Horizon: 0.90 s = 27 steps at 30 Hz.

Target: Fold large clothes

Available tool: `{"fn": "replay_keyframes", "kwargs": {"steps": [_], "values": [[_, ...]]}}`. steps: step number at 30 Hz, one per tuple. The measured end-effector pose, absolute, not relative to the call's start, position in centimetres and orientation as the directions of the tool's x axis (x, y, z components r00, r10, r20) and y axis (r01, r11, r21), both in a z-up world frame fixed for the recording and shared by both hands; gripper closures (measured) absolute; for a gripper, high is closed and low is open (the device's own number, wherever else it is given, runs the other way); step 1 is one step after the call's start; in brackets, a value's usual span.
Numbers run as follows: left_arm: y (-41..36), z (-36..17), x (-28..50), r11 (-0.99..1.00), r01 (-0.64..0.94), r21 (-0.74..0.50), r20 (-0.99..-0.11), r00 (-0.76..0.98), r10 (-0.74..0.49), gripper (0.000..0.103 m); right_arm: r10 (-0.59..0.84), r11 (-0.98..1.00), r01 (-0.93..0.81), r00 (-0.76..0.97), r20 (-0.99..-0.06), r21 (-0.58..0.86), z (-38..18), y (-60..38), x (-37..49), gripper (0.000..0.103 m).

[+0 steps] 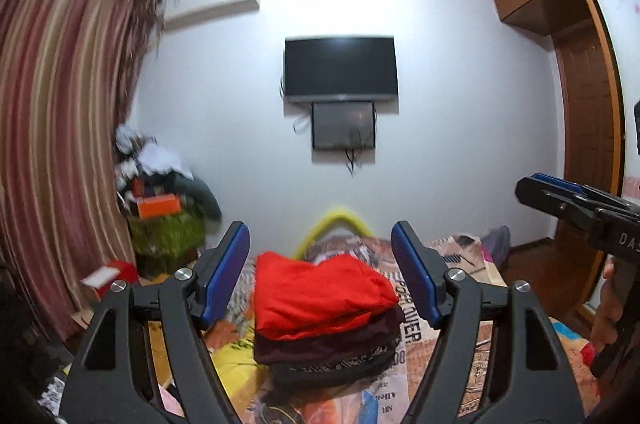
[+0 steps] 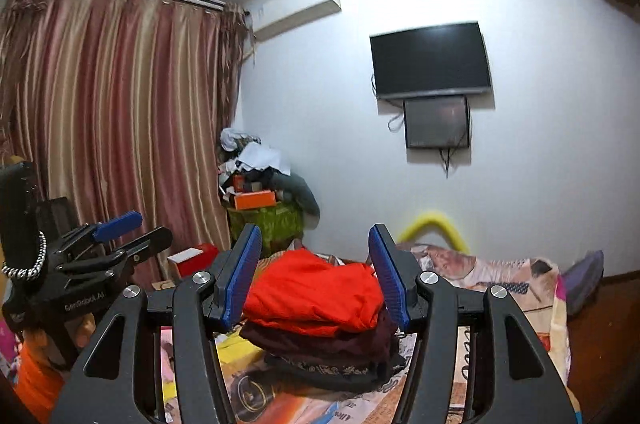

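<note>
1. Three folded garments form a stack on the bed: a red garment on top, a dark maroon one under it, and a black one with pale print at the bottom. Only the edges of the lower two show, so their kind cannot be told.
2. The stack's long axis runs across both views, its folded edges towards the cameras.
3. The left gripper stands wide, nothing between its blue pads; the stack lies beyond it, apart.
4. The right gripper stands at a middling gap and empty. From the left wrist view only its tip and part of a hand show, cut off by the frame.
5. The corner heap by the curtain is blurred; an orange box sits on a green box, the rest hard to sort.
6. A yellow curved thing behind the bed is too smeared to name.
</note>
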<state>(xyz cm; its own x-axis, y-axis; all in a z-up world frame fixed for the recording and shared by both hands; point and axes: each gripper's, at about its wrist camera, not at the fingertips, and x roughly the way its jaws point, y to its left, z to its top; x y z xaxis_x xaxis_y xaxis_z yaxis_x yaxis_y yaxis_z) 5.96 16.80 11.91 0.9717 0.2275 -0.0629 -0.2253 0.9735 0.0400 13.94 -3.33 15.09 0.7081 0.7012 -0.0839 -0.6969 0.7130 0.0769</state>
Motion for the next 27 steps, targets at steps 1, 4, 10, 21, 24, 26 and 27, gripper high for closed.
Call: {"fn": "replay_keyframes", "kwargs": {"steps": [1, 4, 10, 21, 24, 26, 27], "values": [[16.1, 11.8, 5.1, 0.970, -0.239, 0.050, -0.045, 0.969, 0.241, 0.031, 0.700, 0.714, -0.696, 0.710, -0.077, 0.073, 15.0, -3.4, 13.5, 0.051], [14.6, 11.5, 3.2, 0.965, -0.255, 0.053, -0.018, 0.966, 0.256, 0.025, 0.689, 0.724, -0.685, 0.722, -0.060, 0.079, 14.4, -3.7, 12.5, 0.047], [14.1, 10.6, 1.7, 0.965, -0.262, -0.003, -0.019, 0.965, 0.262, 0.007, 0.629, 0.777, -0.626, 0.776, -0.041, 0.071, 13.4, -4.4, 11.3, 0.017], [14.5, 9.4, 1.2, 0.953, -0.299, -0.044, -0.037, 0.954, 0.298, 0.001, 0.586, 0.811, -0.584, 0.809, -0.057, 0.040, 12.7, -4.1, 10.9, 0.000], [14.5, 9.3, 1.4, 0.951, -0.307, -0.039, -0.039, 0.951, 0.306, 0.001, 0.586, 0.811, -0.584, 0.808, -0.063, 0.046, 12.2, -4.4, 10.7, 0.000], [14.3, 9.1, 1.5, 0.950, -0.310, -0.034, -0.041, 0.950, 0.309, 0.001, 0.587, 0.810, -0.585, 0.807, -0.068, 0.054, 11.8, -4.5, 10.6, 0.000], [14.3, 9.0, 1.5, 0.950, -0.312, -0.031, -0.042, 0.950, 0.311, 0.000, 0.588, 0.809, -0.585, 0.806, -0.070, 0.056, 11.7, -4.6, 10.5, 0.000]]}}
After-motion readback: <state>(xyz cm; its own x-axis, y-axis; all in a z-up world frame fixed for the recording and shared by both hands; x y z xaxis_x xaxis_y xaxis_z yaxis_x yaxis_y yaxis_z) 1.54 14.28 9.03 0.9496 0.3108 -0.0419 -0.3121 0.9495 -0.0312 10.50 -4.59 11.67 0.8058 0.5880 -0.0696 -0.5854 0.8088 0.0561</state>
